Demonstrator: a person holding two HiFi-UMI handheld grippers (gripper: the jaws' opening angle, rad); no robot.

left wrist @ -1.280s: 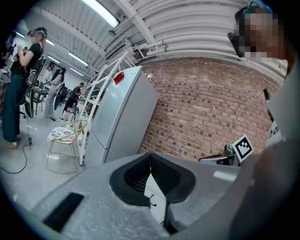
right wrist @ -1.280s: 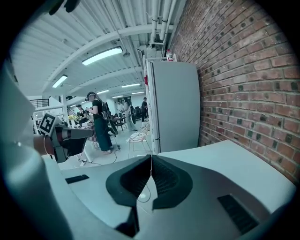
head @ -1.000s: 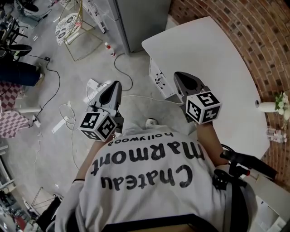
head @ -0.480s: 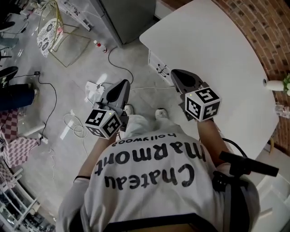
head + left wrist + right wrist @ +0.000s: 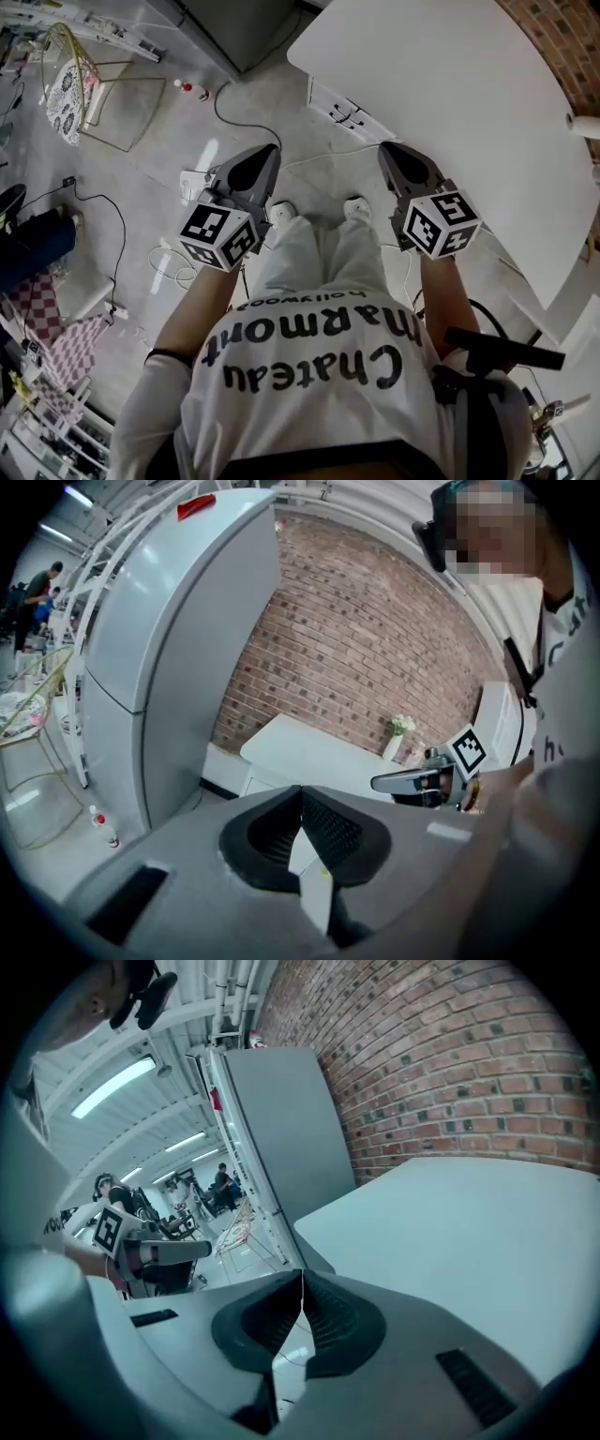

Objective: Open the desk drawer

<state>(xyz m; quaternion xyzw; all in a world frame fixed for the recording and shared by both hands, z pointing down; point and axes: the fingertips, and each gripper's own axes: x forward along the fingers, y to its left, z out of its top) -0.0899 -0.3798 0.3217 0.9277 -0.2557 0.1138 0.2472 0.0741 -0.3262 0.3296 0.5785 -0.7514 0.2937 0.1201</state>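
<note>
Plainly, the left claw (image 5: 268,153) and right claw (image 5: 388,151) are both closed and empty, with the drawer (image 5: 339,105) at twelve o'clock under the surface (image 5: 450,103), so a shut claw may bump it rather than grip.

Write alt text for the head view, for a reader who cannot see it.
From above, a person holds the left gripper and right gripper, both shut and empty, over a grey floor. A white desk fills the upper right, its drawer unit ahead, untouched.
</note>
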